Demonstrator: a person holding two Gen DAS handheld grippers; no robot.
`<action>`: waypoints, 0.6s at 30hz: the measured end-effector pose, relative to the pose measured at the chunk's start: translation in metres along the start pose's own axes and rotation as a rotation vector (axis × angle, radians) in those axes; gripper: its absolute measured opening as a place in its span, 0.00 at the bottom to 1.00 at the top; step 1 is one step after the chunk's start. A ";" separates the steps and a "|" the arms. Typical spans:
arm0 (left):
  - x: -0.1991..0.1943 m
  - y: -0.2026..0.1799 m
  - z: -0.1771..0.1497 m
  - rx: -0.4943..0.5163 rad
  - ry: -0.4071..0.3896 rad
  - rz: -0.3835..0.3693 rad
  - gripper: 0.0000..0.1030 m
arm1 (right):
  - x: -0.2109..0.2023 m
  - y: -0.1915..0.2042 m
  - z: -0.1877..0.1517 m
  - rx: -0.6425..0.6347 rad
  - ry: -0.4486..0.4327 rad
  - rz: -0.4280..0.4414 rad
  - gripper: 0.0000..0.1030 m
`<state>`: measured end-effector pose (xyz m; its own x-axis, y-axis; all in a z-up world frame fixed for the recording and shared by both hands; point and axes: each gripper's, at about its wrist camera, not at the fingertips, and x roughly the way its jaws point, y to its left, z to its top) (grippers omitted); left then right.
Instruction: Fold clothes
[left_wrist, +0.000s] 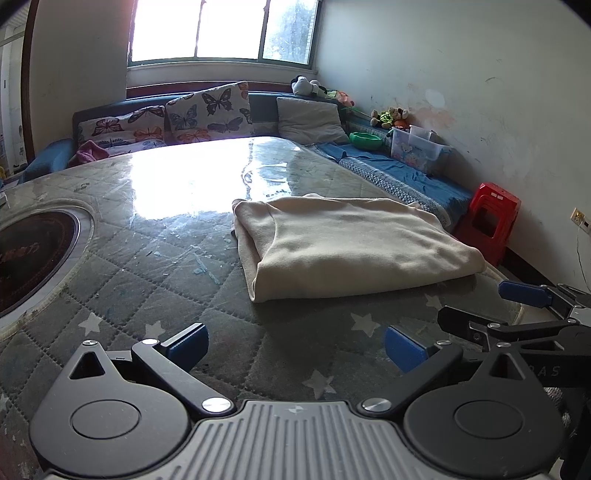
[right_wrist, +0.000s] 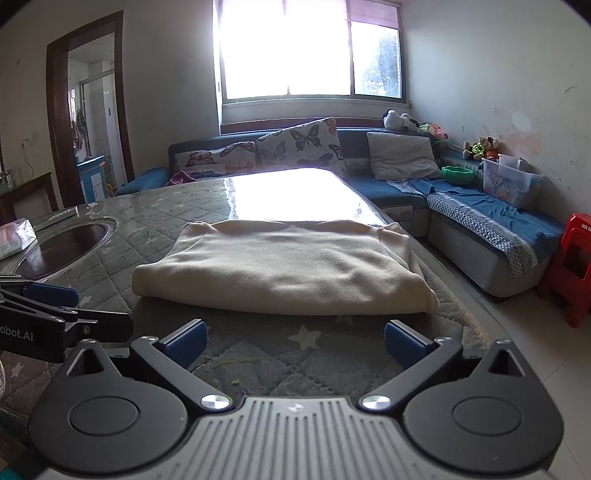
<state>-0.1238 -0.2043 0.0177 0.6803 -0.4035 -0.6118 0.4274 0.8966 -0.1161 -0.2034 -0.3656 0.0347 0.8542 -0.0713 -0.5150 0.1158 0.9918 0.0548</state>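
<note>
Left claw (left_wrist: 295, 349) stands wide, its blue pads (left_wrist: 186, 347) well apart and holding nothing, low over the quilted star-print cover of the desk (left_wrist: 147, 280); just ahead and a little to the right lies the cream garment (left_wrist: 347, 243), folded into a thick rectangle and resting flat on the desk, apart from the pads. At the right edge of this view the right claw (left_wrist: 487, 308) shows from the side, also spread. From the right wrist view, the right claw (right_wrist: 295, 341) is wide and empty, the folded cream garment (right_wrist: 284, 269) lying straight ahead of it, near but not touching, with the left claw (right_wrist: 55, 306) at the left edge and a red stool (right_wrist: 572, 266) on the floor at far right
</note>
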 end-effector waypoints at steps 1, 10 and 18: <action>0.000 0.000 0.000 0.001 0.001 -0.001 1.00 | 0.000 0.000 0.000 0.001 0.000 0.001 1.00; 0.001 -0.003 -0.001 0.007 0.002 0.008 1.00 | 0.000 -0.002 -0.002 0.006 0.003 -0.001 1.00; 0.001 -0.003 -0.001 0.007 0.004 0.007 1.00 | 0.001 -0.001 -0.001 0.007 0.000 0.003 1.00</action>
<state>-0.1247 -0.2072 0.0168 0.6812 -0.3964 -0.6155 0.4265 0.8982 -0.1064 -0.2038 -0.3665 0.0332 0.8546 -0.0685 -0.5148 0.1169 0.9912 0.0622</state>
